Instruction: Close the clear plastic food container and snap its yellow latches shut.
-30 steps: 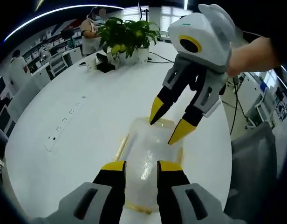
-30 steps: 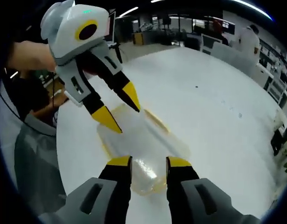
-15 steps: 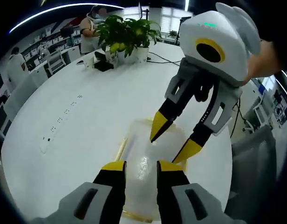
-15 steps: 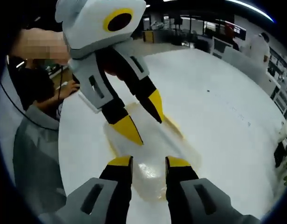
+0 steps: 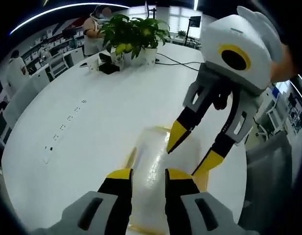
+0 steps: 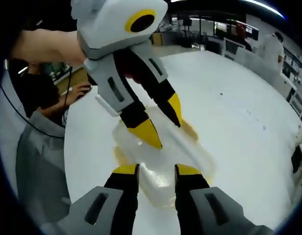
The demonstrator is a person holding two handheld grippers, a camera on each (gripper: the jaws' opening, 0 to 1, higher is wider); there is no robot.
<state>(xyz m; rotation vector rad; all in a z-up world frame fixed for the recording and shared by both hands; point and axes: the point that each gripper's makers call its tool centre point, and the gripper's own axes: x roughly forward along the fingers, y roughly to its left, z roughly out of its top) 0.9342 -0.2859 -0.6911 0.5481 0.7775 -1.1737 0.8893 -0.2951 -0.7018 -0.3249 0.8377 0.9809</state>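
Left gripper view: container [image 5: 158, 169] near tabletop [image 5: 92, 127] edge, lid on. Left gripper [image 5: 148, 175] and right gripper [image 5: 192, 155] poised above, fingers parted, empty. Risk: off-centre pressure skids the container, latches unsnapped.

One clear plastic food container with yellow latches [image 5: 153, 161] counted, two yellow-tipped grippers, left [image 5: 147, 174] and right [image 6: 156, 169], perhaps two leafy potted plants [image 5: 134, 33], one round white table [image 5: 92, 112].

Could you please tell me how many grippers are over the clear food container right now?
2: the left gripper at the near end of the container, and the right gripper above its far half.
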